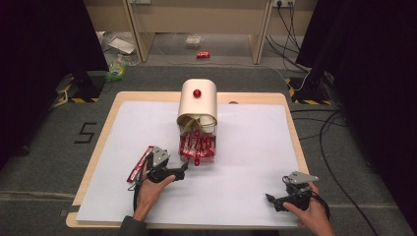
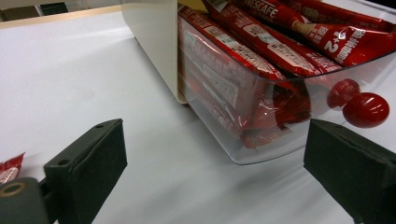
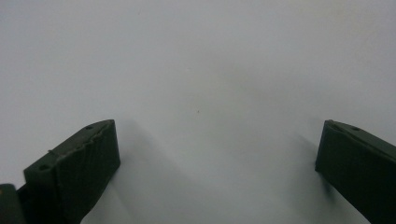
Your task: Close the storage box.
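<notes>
Left tool (image 1: 184, 169) released, jaws apart, just before the clear drawer (image 2: 261, 126) of coffee sticks (image 2: 261, 42). Right tool (image 1: 270, 198) released near the worktop's front edge.

You are working with 2 hand-held grippers, and each one is showing black bodywork with a grey three-cornered plate on top. The left gripper (image 1: 183, 169) is trailing a black cable that is looping down beside your wrist; the right gripper (image 1: 271, 199) is trailing one behind your hand. Each is carrying 2 thick, blocky black jaws, with small round holes showing at their corners and fine ribbing running across the inner face. A dark sleeve (image 1: 132, 227) is covering your left forearm.
</notes>
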`<state>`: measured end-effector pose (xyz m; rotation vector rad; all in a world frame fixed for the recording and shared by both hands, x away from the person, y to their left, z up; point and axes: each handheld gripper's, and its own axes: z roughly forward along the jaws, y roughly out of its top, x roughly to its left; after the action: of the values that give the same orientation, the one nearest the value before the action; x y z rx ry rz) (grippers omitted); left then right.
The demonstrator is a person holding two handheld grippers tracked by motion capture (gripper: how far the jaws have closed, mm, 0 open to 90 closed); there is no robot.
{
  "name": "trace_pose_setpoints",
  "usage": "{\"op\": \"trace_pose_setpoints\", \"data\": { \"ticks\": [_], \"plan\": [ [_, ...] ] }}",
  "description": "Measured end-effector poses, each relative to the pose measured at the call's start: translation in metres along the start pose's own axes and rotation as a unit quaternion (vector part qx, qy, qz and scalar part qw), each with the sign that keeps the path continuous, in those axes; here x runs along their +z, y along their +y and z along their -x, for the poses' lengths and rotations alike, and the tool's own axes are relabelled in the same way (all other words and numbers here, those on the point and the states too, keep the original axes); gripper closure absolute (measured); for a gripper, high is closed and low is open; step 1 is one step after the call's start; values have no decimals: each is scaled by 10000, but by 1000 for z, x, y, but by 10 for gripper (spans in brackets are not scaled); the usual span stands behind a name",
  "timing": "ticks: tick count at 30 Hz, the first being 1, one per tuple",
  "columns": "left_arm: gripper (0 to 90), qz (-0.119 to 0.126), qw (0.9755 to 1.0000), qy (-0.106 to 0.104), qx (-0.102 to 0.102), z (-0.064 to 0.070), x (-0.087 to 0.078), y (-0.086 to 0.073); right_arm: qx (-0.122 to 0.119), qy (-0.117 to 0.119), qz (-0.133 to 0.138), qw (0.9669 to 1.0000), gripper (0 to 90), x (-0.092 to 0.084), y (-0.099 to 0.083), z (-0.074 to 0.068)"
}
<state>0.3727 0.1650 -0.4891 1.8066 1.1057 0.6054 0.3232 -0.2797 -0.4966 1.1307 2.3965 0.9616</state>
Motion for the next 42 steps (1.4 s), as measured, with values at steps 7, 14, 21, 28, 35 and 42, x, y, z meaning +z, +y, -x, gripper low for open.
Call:
{"op": "trace_pose_setpoints", "data": {
  "ticks": [7,14,21,28,35,42],
  "plan": [
    [48,73,9999,16,94,2,2,10,-1,0,1,10000,2,0,0,0],
    [42,9,9999,61,121,1,7,14,-1,-1,2,10000,2,0,0,0],
    [38,-12,9999,85,72,-2,12,16,-2,-1,1,10000,2,0,0,0],
    [38,25,10000,91,4,-5,17,18,-2,0,1,10000,2,0,0,0],
    [38,53,9999,107,-59,-6,20,18,-16,2,5,10000,2,0,0,0],
    [39,38,9998,144,-130,-9,24,18,-16,2,6,10000,2,0,0,0]
  ]
}}
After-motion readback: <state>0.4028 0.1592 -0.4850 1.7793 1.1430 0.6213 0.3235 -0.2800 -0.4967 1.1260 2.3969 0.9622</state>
